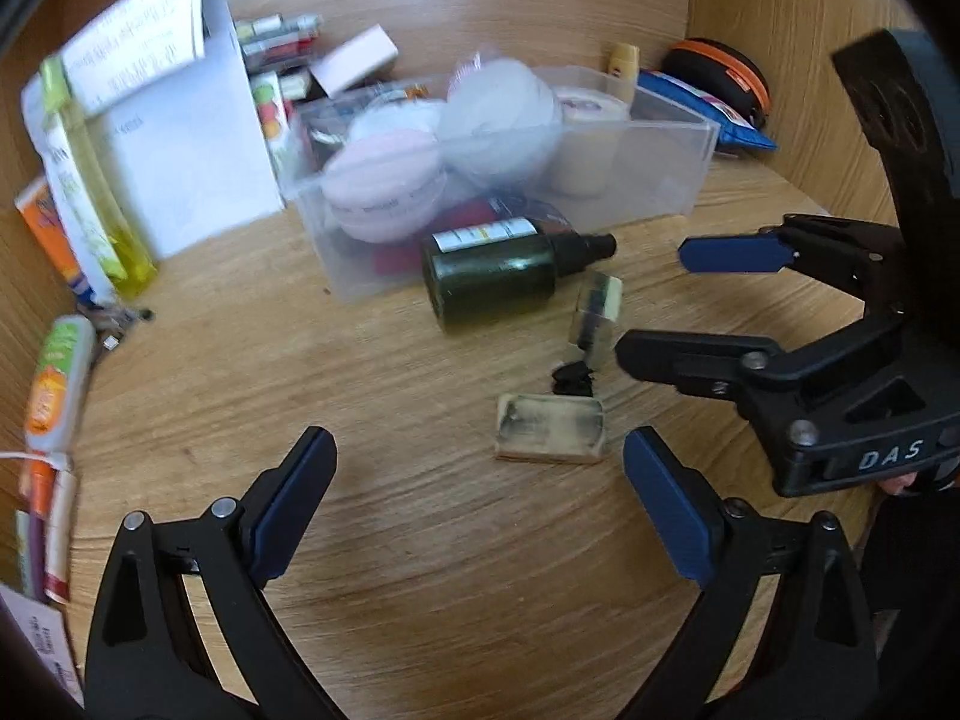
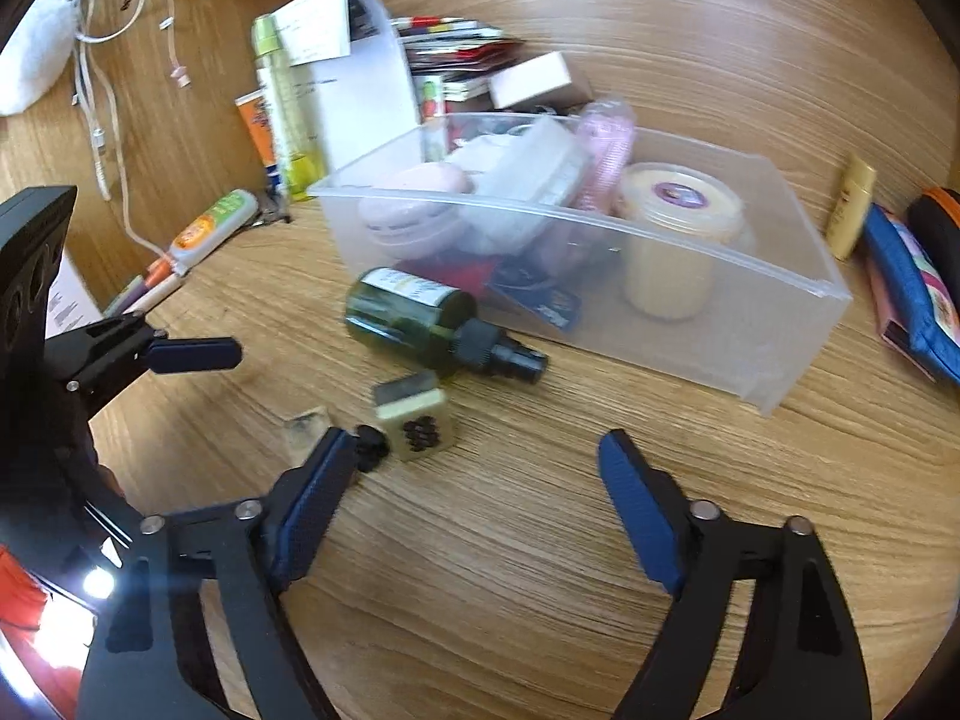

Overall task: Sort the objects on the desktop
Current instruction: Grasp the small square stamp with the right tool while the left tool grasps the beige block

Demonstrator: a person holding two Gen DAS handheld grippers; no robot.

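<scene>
Wooden desk (image 1: 420, 540) under my 2 tongs, left gripper (image 1: 480, 498) and right gripper (image 2: 474, 492), both spread, pinching nothing. 1 green bottle (image 1: 492, 276) lies beside 1 clear bin (image 2: 750, 330); 2 pale blocks (image 1: 549, 432) nearby.

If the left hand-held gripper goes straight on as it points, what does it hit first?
Probably the flat pale block lying just ahead of the left hand-held gripper, toward its right finger; beyond it lies the dark green bottle. Depth is unclear.

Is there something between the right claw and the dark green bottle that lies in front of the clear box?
Yes. A cream block with a black pattern and a small black piece lie on the desk between the right claw and the dark green bottle. Both are near its left finger; the claw is open and empty.
</scene>
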